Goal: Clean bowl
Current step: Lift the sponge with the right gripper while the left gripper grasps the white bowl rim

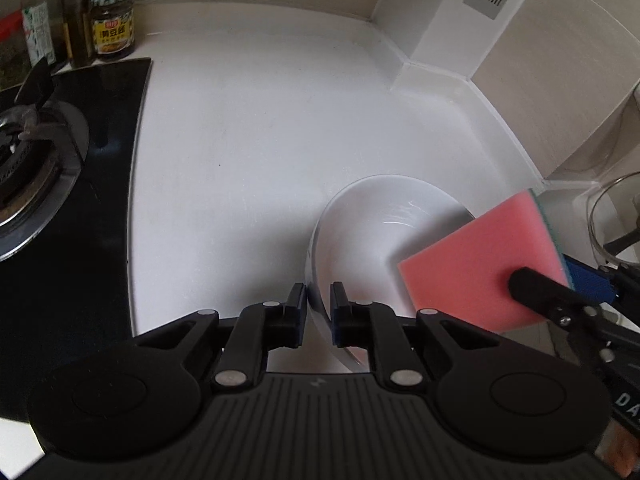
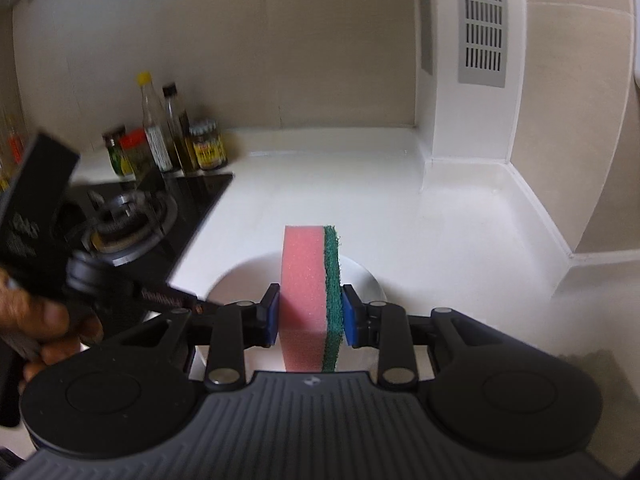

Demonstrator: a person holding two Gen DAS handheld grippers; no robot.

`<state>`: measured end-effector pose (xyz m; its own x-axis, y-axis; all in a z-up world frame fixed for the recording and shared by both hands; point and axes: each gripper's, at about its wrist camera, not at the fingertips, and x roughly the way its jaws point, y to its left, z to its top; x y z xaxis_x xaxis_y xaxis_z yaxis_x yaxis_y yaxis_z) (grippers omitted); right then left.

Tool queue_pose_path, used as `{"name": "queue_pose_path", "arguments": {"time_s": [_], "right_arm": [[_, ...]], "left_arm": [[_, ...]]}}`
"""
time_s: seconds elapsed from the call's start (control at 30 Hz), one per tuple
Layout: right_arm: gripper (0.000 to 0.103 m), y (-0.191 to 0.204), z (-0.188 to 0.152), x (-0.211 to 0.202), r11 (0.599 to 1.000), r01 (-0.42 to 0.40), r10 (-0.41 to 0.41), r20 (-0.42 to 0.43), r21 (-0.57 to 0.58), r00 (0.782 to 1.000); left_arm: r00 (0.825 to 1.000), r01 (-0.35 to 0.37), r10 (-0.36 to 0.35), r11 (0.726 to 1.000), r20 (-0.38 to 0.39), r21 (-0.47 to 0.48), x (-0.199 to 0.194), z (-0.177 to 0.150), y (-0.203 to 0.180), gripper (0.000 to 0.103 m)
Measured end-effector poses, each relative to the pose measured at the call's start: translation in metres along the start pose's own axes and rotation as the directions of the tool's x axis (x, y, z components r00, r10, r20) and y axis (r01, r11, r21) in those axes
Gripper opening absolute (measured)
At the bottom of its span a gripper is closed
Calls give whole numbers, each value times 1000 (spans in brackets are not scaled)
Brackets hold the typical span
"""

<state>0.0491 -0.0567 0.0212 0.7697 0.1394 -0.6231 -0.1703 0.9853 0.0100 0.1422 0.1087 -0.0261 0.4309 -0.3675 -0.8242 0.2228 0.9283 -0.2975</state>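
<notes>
A white bowl [image 1: 368, 232] is tilted on edge above the white counter. My left gripper [image 1: 319, 300] is shut on the bowl's near rim. My right gripper [image 2: 310, 314] is shut on a pink sponge [image 2: 302, 292] with a green scouring side. In the left wrist view the sponge [image 1: 476, 264] reaches over the bowl's right rim, its corner against the inner wall. In the right wrist view the bowl [image 2: 360, 276] shows behind and below the sponge, mostly hidden by it.
A black gas hob [image 1: 60, 184] with a burner lies at the left. Sauce bottles and a jar [image 1: 112, 24] stand at the back left corner. A glass pot [image 1: 616, 220] stands at the far right. The white counter [image 1: 248, 140] runs to a wall corner.
</notes>
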Motion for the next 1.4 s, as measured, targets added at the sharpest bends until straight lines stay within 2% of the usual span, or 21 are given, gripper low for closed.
{"name": "queue_pose_path", "arguments": {"time_s": [0.1,0.3,0.37,0.47,0.53,0.6,0.63,0.7,0.8,0.87,0.93,1.0,1.13,1.23,1.3,1.37,1.4], "right_arm": [[26,10,-3,13,993,45,-48,-24,-113,999],[26,20,3,37,955,3,-7,-14,-298,1000],[26,23,4,41,934,-75,68,-31,-350,997],[26,26,2,37,892,-146,140,-46,-427,989],[26,23,1,30,864,-224,214,-73,-450,974],[26,22,-5,20,784,-313,293,-125,-536,948],[26,22,-6,17,762,-318,297,-132,-565,946],[26,15,-7,9,690,-362,319,-186,-626,929],[25,5,-1,7,658,-374,296,-232,-654,927],[25,0,1,11,619,-282,210,-191,-733,959],[25,0,-1,15,608,-235,184,-153,-759,971],[25,4,-1,18,604,-238,198,-146,-760,969],[25,27,-12,14,545,-262,238,-153,-797,959],[25,37,-16,2,495,-328,272,-216,-805,938],[25,40,-19,-5,455,-351,258,-256,-819,932],[25,40,-23,-15,394,-354,201,-297,-848,934],[25,40,-24,-16,385,-347,184,-298,-855,937]], "left_arm": [[1000,19,-19,1000,1,-2,1,2,3,12],[1000,11,-11,1000,13,-15,2,3,3,10],[1000,5,-5,999,16,-32,2,2,3,10],[1000,-3,4,999,22,-52,4,0,3,9],[1000,-3,4,998,24,-67,5,0,4,9],[1000,-3,5,997,25,-73,6,-1,4,8],[1000,-5,7,997,25,-78,6,-1,4,8],[1000,-13,15,996,24,-89,7,-3,3,8],[999,-37,39,996,27,-85,8,-7,-1,8],[998,-46,49,996,29,-80,8,-9,-4,8],[998,-49,52,996,34,-79,8,-11,-6,8],[998,-48,51,996,35,-81,9,-12,-5,8],[999,-37,39,998,24,-52,11,-12,-5,8],[1000,-18,18,999,14,-32,13,-11,-3,8],[1000,-4,4,1000,7,-13,14,-9,-2,8],[1000,7,-7,1000,-2,7,16,-7,-2,8],[1000,12,-12,1000,-6,18,17,-6,-2,8]]}}
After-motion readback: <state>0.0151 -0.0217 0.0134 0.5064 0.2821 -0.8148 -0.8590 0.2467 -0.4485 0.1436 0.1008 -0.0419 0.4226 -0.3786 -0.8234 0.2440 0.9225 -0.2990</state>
